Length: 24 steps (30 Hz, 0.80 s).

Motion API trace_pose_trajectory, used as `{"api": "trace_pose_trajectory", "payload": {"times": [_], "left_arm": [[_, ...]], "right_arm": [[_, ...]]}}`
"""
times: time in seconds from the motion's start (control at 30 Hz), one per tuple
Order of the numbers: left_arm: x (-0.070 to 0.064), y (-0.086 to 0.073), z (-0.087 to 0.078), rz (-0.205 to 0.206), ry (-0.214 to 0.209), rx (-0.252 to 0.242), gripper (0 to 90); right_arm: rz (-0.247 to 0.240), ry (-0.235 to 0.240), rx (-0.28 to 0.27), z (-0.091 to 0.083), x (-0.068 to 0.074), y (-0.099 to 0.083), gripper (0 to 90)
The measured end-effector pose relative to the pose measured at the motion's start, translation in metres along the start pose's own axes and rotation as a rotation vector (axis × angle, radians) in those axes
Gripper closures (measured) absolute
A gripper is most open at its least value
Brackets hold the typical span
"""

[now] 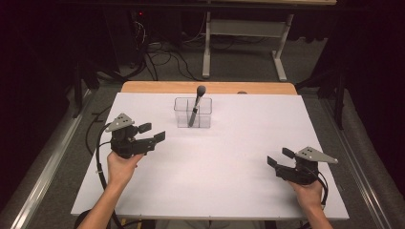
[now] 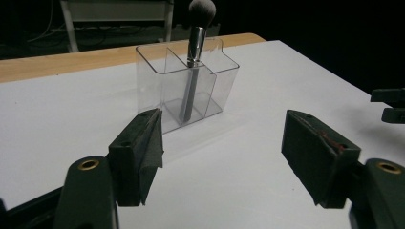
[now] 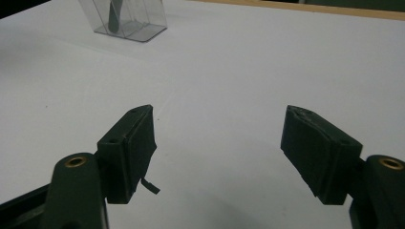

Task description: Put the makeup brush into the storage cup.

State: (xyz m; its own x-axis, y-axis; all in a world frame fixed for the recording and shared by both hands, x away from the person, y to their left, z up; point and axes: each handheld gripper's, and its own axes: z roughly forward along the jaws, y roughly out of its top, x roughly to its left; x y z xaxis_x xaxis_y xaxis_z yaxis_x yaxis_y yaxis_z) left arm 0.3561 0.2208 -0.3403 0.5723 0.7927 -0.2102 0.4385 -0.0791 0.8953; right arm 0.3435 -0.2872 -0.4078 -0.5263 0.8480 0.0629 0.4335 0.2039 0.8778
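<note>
A clear plastic organiser (image 1: 193, 112) with three compartments stands on the white table (image 1: 215, 162) toward the back middle. A makeup brush (image 1: 197, 105) with a grey head stands in its middle compartment (image 2: 191, 90), leaning slightly, handle down. My left gripper (image 1: 154, 131) hovers at the left of the table, open, nothing between its jaws, pointing at the organiser (image 2: 186, 86). At the right, near the front, my right gripper (image 1: 279, 157) is open and holds nothing. The organiser's base (image 3: 126, 21) appears far off at the top left of the right gripper view.
A wooden strip (image 1: 205, 87) runs along the table's far edge. Beyond it are a desk frame (image 1: 243, 43) and cables (image 1: 157, 57) on the floor. The right gripper's jaw tips (image 2: 389, 105) show at the right edge of the left gripper view.
</note>
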Motion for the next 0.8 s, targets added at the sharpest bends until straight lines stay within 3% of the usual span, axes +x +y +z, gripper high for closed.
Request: {"api": "trace_pose_trajectory", "payload": {"times": [0.8], "left_arm": [[0.005, -0.019, 0.012, -0.016, 0.032, 0.035, 31.2]], "right_arm": [[0.005, 0.0, -0.001, 0.0, 0.0, 0.0, 29.2]]}}
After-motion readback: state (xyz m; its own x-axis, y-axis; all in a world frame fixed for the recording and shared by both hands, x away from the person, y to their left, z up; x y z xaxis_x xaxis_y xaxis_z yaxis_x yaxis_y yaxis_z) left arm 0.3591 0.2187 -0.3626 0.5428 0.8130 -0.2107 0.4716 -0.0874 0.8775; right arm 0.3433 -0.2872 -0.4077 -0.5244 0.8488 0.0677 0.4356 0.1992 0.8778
